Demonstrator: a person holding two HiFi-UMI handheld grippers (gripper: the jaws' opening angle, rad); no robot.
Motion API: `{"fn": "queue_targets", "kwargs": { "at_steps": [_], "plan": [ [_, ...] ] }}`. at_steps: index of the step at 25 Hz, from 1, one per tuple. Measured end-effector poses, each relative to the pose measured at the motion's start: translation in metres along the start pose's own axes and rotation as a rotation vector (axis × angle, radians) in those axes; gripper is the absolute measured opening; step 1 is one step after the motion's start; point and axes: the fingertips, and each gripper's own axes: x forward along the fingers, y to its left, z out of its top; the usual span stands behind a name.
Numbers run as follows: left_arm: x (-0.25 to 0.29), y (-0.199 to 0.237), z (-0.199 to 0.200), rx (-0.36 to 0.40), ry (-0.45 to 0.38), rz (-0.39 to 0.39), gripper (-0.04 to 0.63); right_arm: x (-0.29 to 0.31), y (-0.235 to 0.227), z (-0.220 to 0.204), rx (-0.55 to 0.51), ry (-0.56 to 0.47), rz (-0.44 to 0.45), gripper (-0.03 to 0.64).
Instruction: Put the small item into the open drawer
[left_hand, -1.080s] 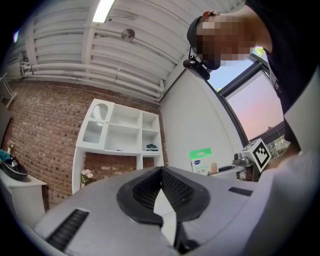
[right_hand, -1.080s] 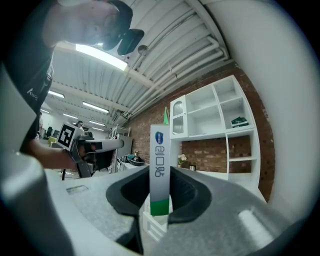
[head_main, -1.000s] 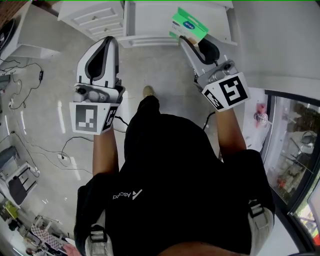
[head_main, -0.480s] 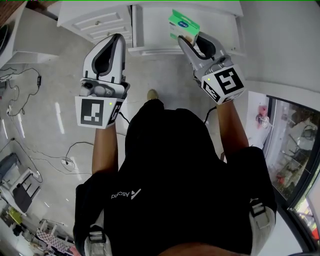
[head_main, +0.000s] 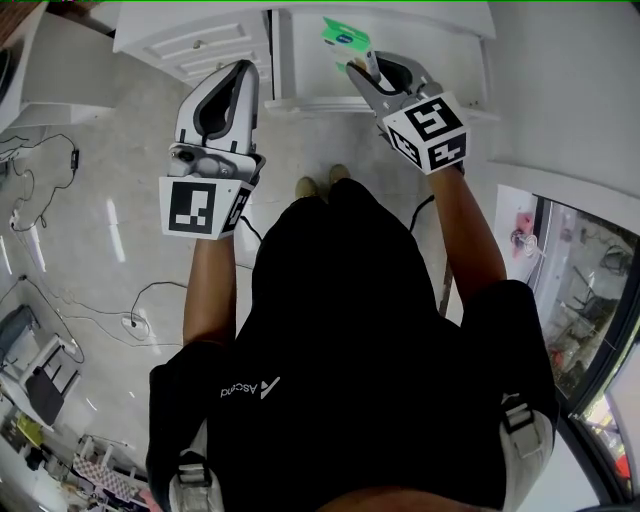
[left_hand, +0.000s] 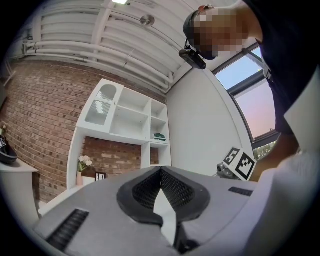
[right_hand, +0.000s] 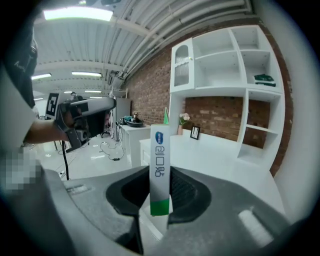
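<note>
The small item is a flat green and white carton (head_main: 343, 36). My right gripper (head_main: 362, 62) is shut on it and holds it over the open white drawer (head_main: 470, 60) at the top of the head view. In the right gripper view the carton (right_hand: 160, 145) stands upright, edge on, between the pads of the right gripper (right_hand: 161, 175). My left gripper (head_main: 244, 70) hovers to the left, beside the drawer's front corner, shut with nothing in it. In the left gripper view its tips (left_hand: 161, 170) meet.
A white cabinet with closed drawers (head_main: 195, 45) stands left of the open one. Cables (head_main: 40, 170) trail over the pale floor at the left. A glass door (head_main: 590, 290) is at the right. White wall shelves (right_hand: 235, 75) hang on a brick wall above a white counter (right_hand: 215, 150).
My right gripper has carried the carton forward and a little left, from the drawer's front edge to over its inside. My left gripper has also moved slightly forward.
</note>
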Motion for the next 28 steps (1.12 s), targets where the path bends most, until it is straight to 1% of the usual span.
{"fn": "queue_targets", "kwargs": {
  "at_steps": [2, 6, 10, 14, 21, 28],
  "plan": [
    [0.005, 0.003, 0.001, -0.005, -0.018, -0.002, -0.002, 0.014, -0.005, -0.009, -0.007, 0.053, 0.012, 0.089],
    [0.007, 0.012, -0.018, 0.01, 0.026, 0.028, -0.002, 0.041, -0.012, -0.031, -0.016, 0.152, 0.039, 0.089],
    [0.013, 0.023, -0.026, -0.009, 0.04, 0.056, -0.002, 0.073, -0.017, -0.056, -0.044, 0.278, 0.076, 0.089],
    [0.019, 0.03, -0.036, -0.009, 0.043, 0.075, -0.002, 0.101, -0.023, -0.08, -0.076, 0.387, 0.103, 0.089],
    [0.032, 0.041, -0.05, -0.015, 0.066, 0.087, -0.002, 0.138, -0.033, -0.109, -0.09, 0.532, 0.15, 0.089],
    [0.047, 0.054, -0.069, -0.037, 0.086, 0.1, -0.002, 0.165, -0.044, -0.141, -0.079, 0.627, 0.158, 0.089]
  ]
}}
